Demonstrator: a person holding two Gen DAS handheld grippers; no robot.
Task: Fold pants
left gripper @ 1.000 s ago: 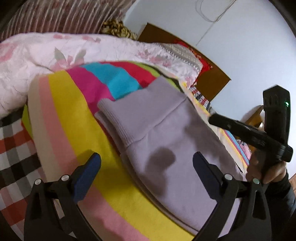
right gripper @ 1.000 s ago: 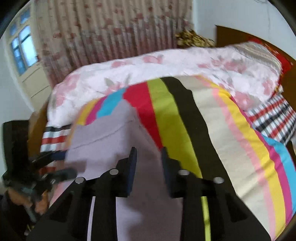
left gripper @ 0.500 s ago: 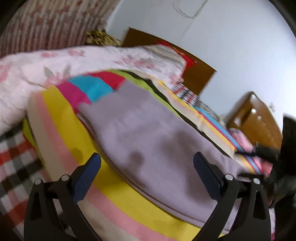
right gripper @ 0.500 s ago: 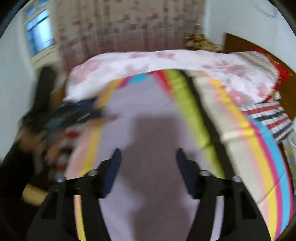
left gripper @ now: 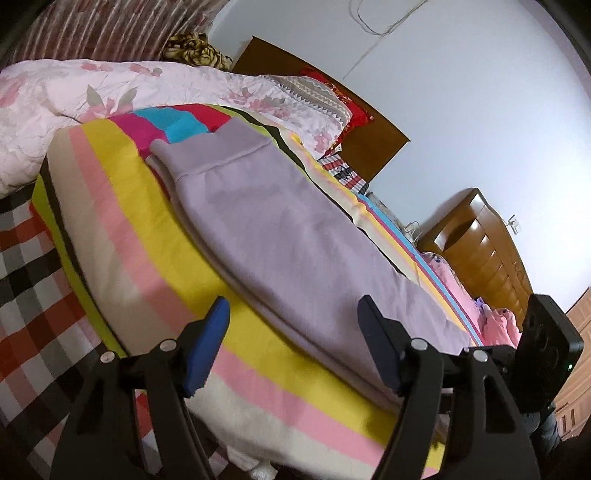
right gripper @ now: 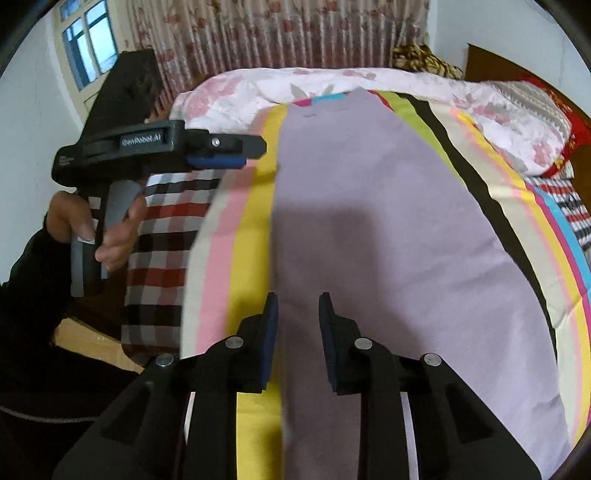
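Lilac pants (left gripper: 295,236) lie flat along a rainbow-striped blanket (left gripper: 122,236) on the bed, folded lengthwise, with the ribbed waistband (left gripper: 210,151) at the far end. My left gripper (left gripper: 293,343) is open and empty, low at the blanket's side edge beside the pants. In the right wrist view the pants (right gripper: 388,229) stretch away from me. My right gripper (right gripper: 297,332) is open by a narrow gap, empty, just above the pants' near end at their left edge. The left gripper (right gripper: 236,153) shows there at the left, hand-held, beside the bed.
A pink floral quilt (left gripper: 74,96) is heaped at the far end of the bed. A checked sheet (right gripper: 162,240) hangs at the bed's left side. A wooden headboard (left gripper: 332,114) and a dresser (left gripper: 484,243) stand along the wall. Curtains (right gripper: 280,33) and a window (right gripper: 88,40) are behind.
The right gripper opened wide, then narrowed again, and drew back to the pants' near end. The left gripper dropped lower beside the bed and its jaws narrowed a little.
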